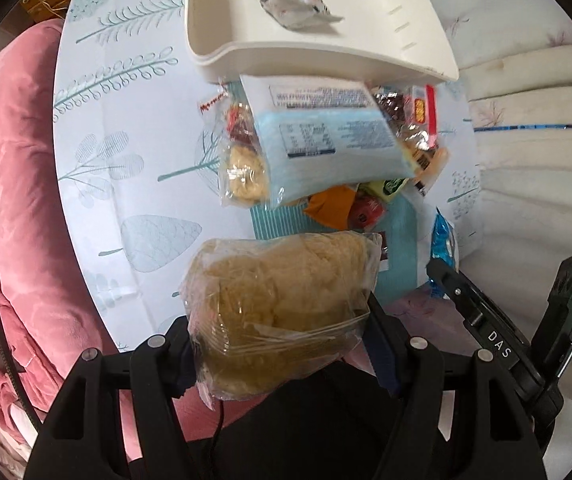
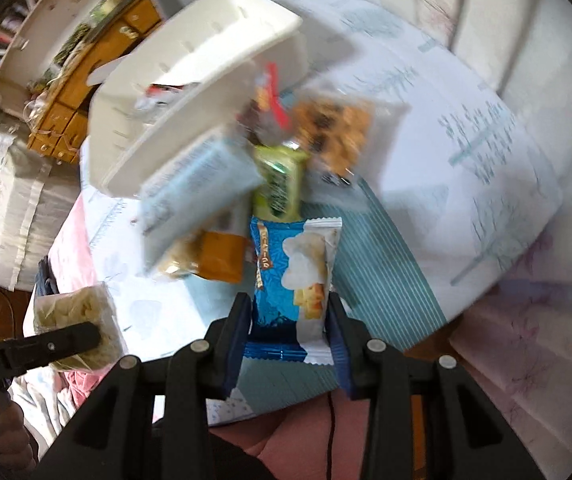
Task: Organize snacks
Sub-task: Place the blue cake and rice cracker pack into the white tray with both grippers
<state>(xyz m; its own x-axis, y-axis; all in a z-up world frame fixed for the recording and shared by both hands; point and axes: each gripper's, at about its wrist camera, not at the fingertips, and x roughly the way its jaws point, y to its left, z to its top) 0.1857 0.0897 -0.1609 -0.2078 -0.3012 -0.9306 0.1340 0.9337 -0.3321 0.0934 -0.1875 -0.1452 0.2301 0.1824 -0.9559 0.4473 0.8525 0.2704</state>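
Transfer to the bin (image 1: 414,20) is the step I judge to be in hand, and both of my grippers carry a load. My left gripper (image 1: 282,328) is clamped on a clear bag (image 1: 278,300) of pale, crinkly noodle-like snack, jaws set fairly wide around its bulk. My right gripper (image 2: 290,320) is closed on a blue pack (image 2: 298,280), jaws narrower, pads pressing its two long edges. Both loads hang above the round table (image 1: 126,152), near its front edge, with the pile (image 1: 326,148) of remaining snacks between them and the bin. To do this step well, I carry each load clear over the pile, bring it above the bin's open top, lower it inside the wall and only then release; I judge that a release from height could bounce a light pack back out. I take one hand at a time, since the two grippers sit close together. The bag is thin, glossy film, loosely filled and soft, so it will likely deform and may slip if I relax the grip. The pack is flat, crimped at its ends, printed foil-like film. The bin is white rigid plastic, rectangular with rounded corners and slotted walls, and one wrapped snack (image 1: 294,0) lies in it. The table wears a smooth white cloth printed with teal leaves.
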